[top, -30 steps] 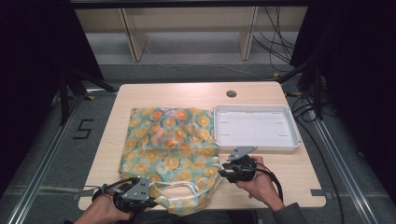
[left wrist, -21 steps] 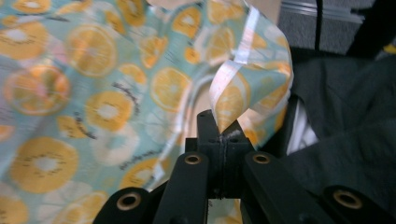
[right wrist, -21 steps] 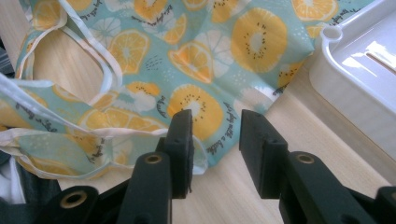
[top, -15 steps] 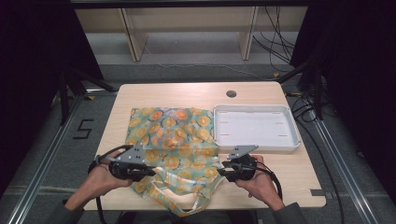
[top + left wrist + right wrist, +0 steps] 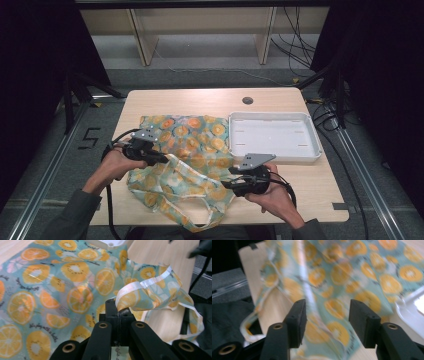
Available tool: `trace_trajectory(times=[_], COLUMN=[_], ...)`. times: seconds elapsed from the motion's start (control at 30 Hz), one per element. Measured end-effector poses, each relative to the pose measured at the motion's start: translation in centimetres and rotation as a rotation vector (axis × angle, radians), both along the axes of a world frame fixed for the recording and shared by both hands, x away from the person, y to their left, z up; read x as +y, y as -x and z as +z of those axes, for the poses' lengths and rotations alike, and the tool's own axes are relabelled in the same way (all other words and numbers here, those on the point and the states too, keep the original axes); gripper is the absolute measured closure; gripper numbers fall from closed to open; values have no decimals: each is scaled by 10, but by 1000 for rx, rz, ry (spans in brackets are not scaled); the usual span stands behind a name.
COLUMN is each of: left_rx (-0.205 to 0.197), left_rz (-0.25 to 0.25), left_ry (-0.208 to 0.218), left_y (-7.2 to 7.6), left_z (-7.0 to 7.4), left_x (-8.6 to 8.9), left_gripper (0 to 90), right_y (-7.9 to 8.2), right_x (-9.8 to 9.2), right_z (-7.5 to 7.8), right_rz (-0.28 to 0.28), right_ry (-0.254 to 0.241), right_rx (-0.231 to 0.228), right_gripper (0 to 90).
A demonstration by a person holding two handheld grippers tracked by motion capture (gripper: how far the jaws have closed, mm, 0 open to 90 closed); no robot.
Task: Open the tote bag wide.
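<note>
Your left gripper [image 5: 161, 159] pinches the orange-print tote bag [image 5: 190, 145]'s trimmed edge; right gripper [image 5: 226, 184] jaws just opened, nothing pressed; white tray [image 5: 315, 142] by the table's right edge is empty.

1. My high view looks forward and down over the whole surface [image 5: 300, 190] from above.
2. Each gripper view rides close, looking along its own jaws.
3. All three share the orange-print bag [image 5: 195, 145] [image 5: 50, 290] [image 5: 342, 272].
</note>
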State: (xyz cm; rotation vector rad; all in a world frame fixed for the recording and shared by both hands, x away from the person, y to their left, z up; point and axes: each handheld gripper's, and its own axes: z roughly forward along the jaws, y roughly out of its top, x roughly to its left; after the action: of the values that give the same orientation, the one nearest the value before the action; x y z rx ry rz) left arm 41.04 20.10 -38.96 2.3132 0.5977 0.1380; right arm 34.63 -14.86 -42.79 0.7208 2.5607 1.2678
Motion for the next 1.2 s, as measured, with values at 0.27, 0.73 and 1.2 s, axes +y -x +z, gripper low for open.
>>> trace_trajectory(times=[0.27,0.73,1.2], left_rx=[4,23,18], left_rz=[49,142,138], left_ry=[39,-58,-85], left_y=[-14,-44,-35], left_z=[-3,-52,-54], left_x=[1,18,22], left_gripper=[891,890,634], right_y=[-2,-60,-22], right_x=[39,62,84], right_z=[-1,-26,-29], right_rz=[89,36,206], right_ry=[75,195,161], right_rx=[-44,-27,59], right_gripper=[542,897,682])
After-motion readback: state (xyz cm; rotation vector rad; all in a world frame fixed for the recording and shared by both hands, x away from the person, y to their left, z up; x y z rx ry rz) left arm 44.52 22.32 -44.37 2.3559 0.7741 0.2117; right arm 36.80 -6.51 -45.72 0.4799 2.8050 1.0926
